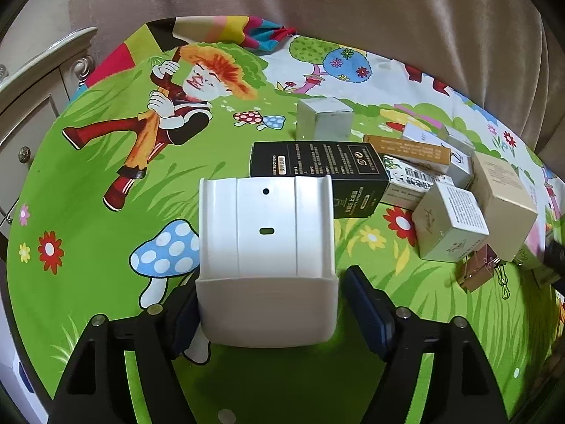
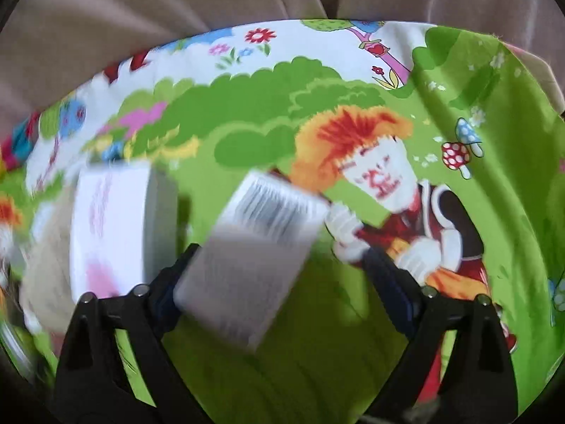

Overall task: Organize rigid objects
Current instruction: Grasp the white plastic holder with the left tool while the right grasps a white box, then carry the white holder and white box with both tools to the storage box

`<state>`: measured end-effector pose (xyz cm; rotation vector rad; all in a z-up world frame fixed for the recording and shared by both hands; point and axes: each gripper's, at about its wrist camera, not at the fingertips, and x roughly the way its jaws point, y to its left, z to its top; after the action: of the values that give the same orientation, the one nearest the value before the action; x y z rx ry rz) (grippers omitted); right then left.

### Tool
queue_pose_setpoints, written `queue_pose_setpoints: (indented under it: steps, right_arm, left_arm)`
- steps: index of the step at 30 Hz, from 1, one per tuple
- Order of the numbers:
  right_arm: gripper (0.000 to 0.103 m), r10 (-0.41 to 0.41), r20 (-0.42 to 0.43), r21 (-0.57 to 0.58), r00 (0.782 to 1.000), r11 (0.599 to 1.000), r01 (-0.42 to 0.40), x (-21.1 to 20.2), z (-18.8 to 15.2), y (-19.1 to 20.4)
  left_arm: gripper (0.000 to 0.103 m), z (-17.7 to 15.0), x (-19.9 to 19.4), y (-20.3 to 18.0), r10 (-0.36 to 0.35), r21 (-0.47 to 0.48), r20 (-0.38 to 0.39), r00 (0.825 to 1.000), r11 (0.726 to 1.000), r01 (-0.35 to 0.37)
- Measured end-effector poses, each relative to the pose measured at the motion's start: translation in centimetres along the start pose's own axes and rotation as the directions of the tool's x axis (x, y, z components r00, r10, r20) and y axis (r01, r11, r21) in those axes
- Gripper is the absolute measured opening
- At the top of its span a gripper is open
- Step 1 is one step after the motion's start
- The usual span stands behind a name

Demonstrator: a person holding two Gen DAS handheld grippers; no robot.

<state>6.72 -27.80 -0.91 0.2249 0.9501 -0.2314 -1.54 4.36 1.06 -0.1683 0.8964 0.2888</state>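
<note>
A white plastic bin (image 1: 266, 247), open-topped with two small holes in its back wall, stands on the cartoon-printed green cloth (image 1: 88, 183). My left gripper (image 1: 272, 304) straddles its near end. The left pad (image 1: 183, 318) lies against the bin and the right pad (image 1: 367, 314) stands a little off it, so the jaws are open. In the blurred right wrist view a grey-white box with a barcode (image 2: 261, 247) sits tilted between the fingers of my right gripper (image 2: 280, 258). It lies close to the left pad (image 2: 169, 296) and well clear of the right one, so that gripper is open too.
Behind the bin lie a black box (image 1: 317, 173) and a pale cube (image 1: 323, 120). To the right is a pile of small boxes (image 1: 448, 222) with gold binder clips (image 1: 480, 272). A white box with pink print (image 2: 109, 226) is left of my right gripper. A cabinet (image 1: 31, 99) stands left.
</note>
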Motion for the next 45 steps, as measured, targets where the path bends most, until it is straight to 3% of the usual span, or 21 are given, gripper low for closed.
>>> queue_pose_setpoints:
  steps: [1, 4, 11, 12, 13, 14, 17, 21, 24, 27, 30, 31, 34, 38, 40, 43, 45]
  right_arm:
    - [0.080, 0.024, 0.024, -0.002, 0.999, 1.000, -0.024, -0.5, -0.5, -0.7]
    - [0.079, 0.070, 0.029, -0.004, 0.997, 0.998, -0.070, -0.6, -0.4, -2.4]
    - [0.084, 0.027, 0.004, -0.079, 1.000, 0.997, -0.027, 0.2, 0.5, -2.1]
    - [0.083, 0.023, 0.003, -0.090, 1.000, 0.996, -0.023, 0.3, 0.5, -2.0]
    - [0.066, 0.021, 0.009, -0.097, 1.000, 0.995, -0.020, 0.2, 0.4, -2.1]
    - [0.043, 0.025, 0.022, -0.110, 0.999, 0.994, -0.023, -0.3, 0.2, -2.4]
    - [0.043, 0.123, 0.004, -0.120, 0.992, 0.985, -0.122, -2.0, -0.9, -3.5]
    - [0.043, 0.217, 0.098, -0.209, 0.971, 0.959, -0.194, -7.5, -4.8, -4.5]
    - [0.043, 0.276, 0.203, -0.261, 0.939, 0.940, -0.220, -11.4, -7.3, -4.7]
    - [0.043, 0.327, 0.329, -0.304, 0.886, 0.925, -0.228, -15.8, -9.4, -4.7]
    - [0.043, 0.366, 0.457, -0.332, 0.811, 0.916, -0.226, -20.4, -10.5, -4.4]
    - [0.043, 0.375, 0.507, -0.336, 0.776, 0.915, -0.223, -22.1, -10.8, -4.3]
    - [0.043, 0.394, 0.642, -0.356, 0.658, 0.913, -0.200, -27.0, -11.7, -3.9]
    - [0.043, 0.411, 0.734, -0.375, 0.541, 0.909, -0.182, -31.9, -12.5, -3.3]
    - [0.043, 0.418, 0.755, -0.389, 0.506, 0.906, -0.168, -33.4, -13.0, -3.0]
    - [0.043, 0.432, 0.771, -0.412, 0.468, 0.899, -0.151, -35.1, -13.7, -2.5]
    - [0.043, 0.441, 0.770, -0.428, 0.461, 0.893, -0.139, -35.6, -13.9, -2.2]
  left_arm:
    - [0.077, 0.0, 0.0, 0.0, -0.003, 0.000, 0.000, 1.000, 1.000, 0.003]
    - [0.083, 0.1, 0.2, -0.2, -0.005, 0.009, -0.007, 1.000, 1.000, 0.006]
    - [0.098, 0.6, 1.0, -0.1, 0.014, 0.003, -0.040, 0.999, 1.000, -0.014]
    - [0.097, 0.6, 1.0, -0.1, 0.014, 0.007, -0.041, 0.999, 1.000, -0.014]
    - [0.092, 0.6, 0.9, -0.2, -0.001, 0.021, -0.036, 0.999, 1.000, 0.002]
    - [0.064, 0.5, 0.4, -0.4, -0.009, 0.053, -0.010, 1.000, 0.999, 0.010]
    - [0.063, -1.0, -1.0, 0.8, -0.156, 0.069, -0.006, 0.988, 0.985, 0.156]
    - [0.063, -3.7, -3.2, 3.0, -0.233, 0.024, 0.022, 0.972, 0.972, 0.232]
    - [0.063, -4.6, -6.0, 3.6, -0.205, 0.044, 0.097, 0.974, 0.978, 0.202]
    - [0.063, -4.3, -9.8, 3.9, -0.168, 0.054, 0.214, 0.962, 0.986, 0.160]
    - [0.063, -3.3, -13.9, 3.9, -0.144, 0.069, 0.340, 0.929, 0.989, 0.128]
    - [0.063, -3.0, -15.0, 3.9, -0.141, 0.073, 0.374, 0.917, 0.990, 0.122]
    - [0.063, -2.8, -19.0, 3.6, -0.132, 0.094, 0.493, 0.860, 0.991, 0.099]
    - [0.064, -3.0, -23.2, 3.5, -0.143, 0.111, 0.603, 0.785, 0.989, 0.095]
    - [0.064, -3.3, -24.9, 3.8, -0.148, 0.111, 0.646, 0.749, 0.989, 0.099]
    - [0.064, -3.8, -26.8, 4.1, -0.142, 0.111, 0.691, 0.709, 0.990, 0.091]
    - [0.064, -3.8, -27.6, 4.2, -0.144, 0.114, 0.695, 0.705, 0.989, 0.090]
